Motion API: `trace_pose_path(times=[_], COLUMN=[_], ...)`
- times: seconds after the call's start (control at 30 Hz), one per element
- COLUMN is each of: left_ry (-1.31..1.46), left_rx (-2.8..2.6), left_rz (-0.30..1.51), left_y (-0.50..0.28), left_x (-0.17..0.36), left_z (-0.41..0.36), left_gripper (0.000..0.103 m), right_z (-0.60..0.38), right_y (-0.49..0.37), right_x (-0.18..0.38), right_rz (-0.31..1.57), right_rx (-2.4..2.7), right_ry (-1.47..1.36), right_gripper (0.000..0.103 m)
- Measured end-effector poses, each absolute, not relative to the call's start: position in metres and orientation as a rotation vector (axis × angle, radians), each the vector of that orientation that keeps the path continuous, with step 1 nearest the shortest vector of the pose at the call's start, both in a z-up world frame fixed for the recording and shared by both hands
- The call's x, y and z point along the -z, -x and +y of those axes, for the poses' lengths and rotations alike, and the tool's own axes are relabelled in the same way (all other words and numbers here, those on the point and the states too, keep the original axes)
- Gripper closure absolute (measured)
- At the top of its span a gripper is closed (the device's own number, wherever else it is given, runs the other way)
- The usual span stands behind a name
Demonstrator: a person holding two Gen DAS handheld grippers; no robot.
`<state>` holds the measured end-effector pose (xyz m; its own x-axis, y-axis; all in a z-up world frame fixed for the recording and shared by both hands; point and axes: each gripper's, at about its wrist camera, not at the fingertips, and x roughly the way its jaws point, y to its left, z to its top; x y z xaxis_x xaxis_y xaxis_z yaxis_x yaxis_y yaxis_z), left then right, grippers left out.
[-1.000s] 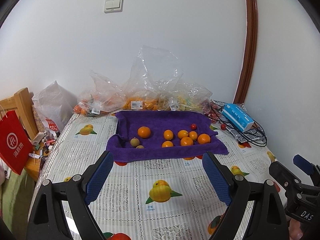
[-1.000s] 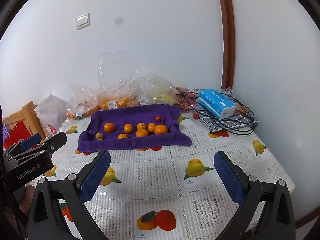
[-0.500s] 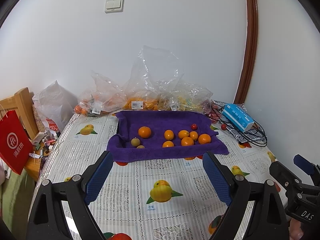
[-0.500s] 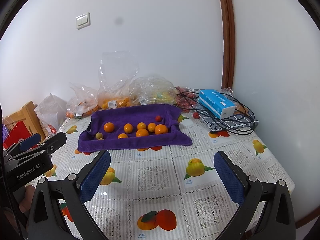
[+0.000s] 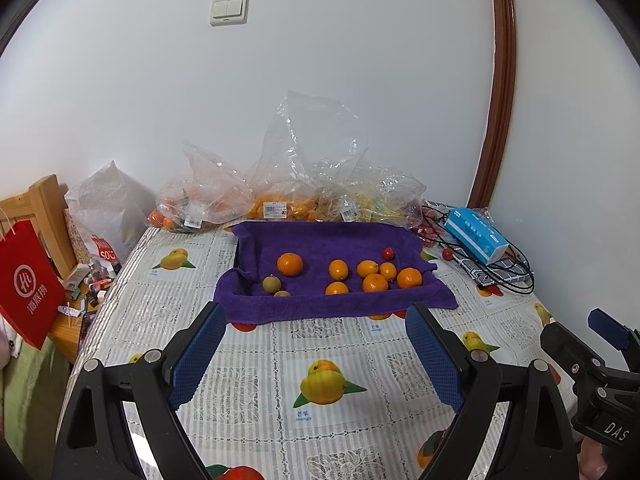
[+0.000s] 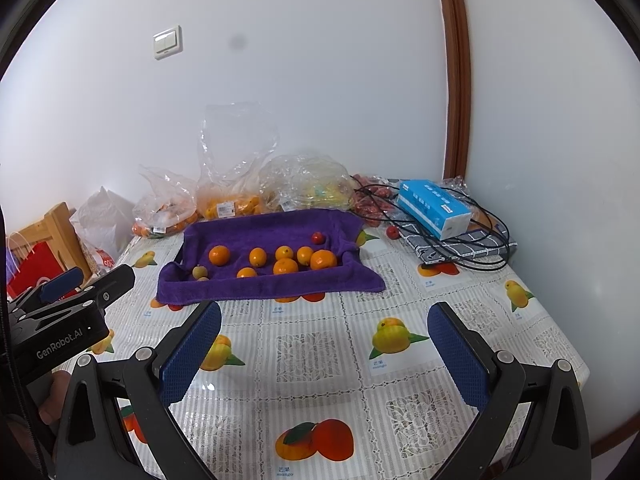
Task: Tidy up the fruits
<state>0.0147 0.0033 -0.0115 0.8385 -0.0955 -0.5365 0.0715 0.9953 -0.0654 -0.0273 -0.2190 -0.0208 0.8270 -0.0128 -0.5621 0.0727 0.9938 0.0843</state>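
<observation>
On the surface (image 5: 248,364) the fruits (image 5: 375,282) lie far ahead; my left claw (image 5: 316,354) and right claw (image 6: 324,344) are both apart, empty.

We see a deep purple towel (image 5: 332,240) holding bright orange fruits (image 5: 290,264), one small red fruit (image 5: 387,253) and a dull greenish-brown one (image 5: 271,283). Under it, the tablecloth (image 5: 320,344) is white and grey lace-check, printed with yellow mangoes and red-orange fruit with green leaves. Blue textured pads (image 5: 198,354) sit on black gripper arms. At the back, clear plastic bags (image 5: 276,200) show orange and what looks like yellow inside. We spot a light blue and white box (image 6: 434,208) on grey checked cloth (image 6: 460,246), black cables (image 6: 488,256), a red paper bag (image 5: 26,284), white wall (image 5: 360,60), brown trim (image 5: 498,80).
</observation>
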Motion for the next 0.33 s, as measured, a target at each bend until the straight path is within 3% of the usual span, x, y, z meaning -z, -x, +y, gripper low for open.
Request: trace_pose_path(times=[0.33], left_ry=[0.046], left_rx=[0.083], left_rz=[0.567], left_y=[-0.015], left_x=[0.0108], left_z=[0.0038], left_gripper=[0.012], right_z=[-0.2172], right_y=[0.028], right_x=[0.0193], right_rz=[0.591], right_rx=[0.041], right_ry=[-0.102], right_gripper=[0.001])
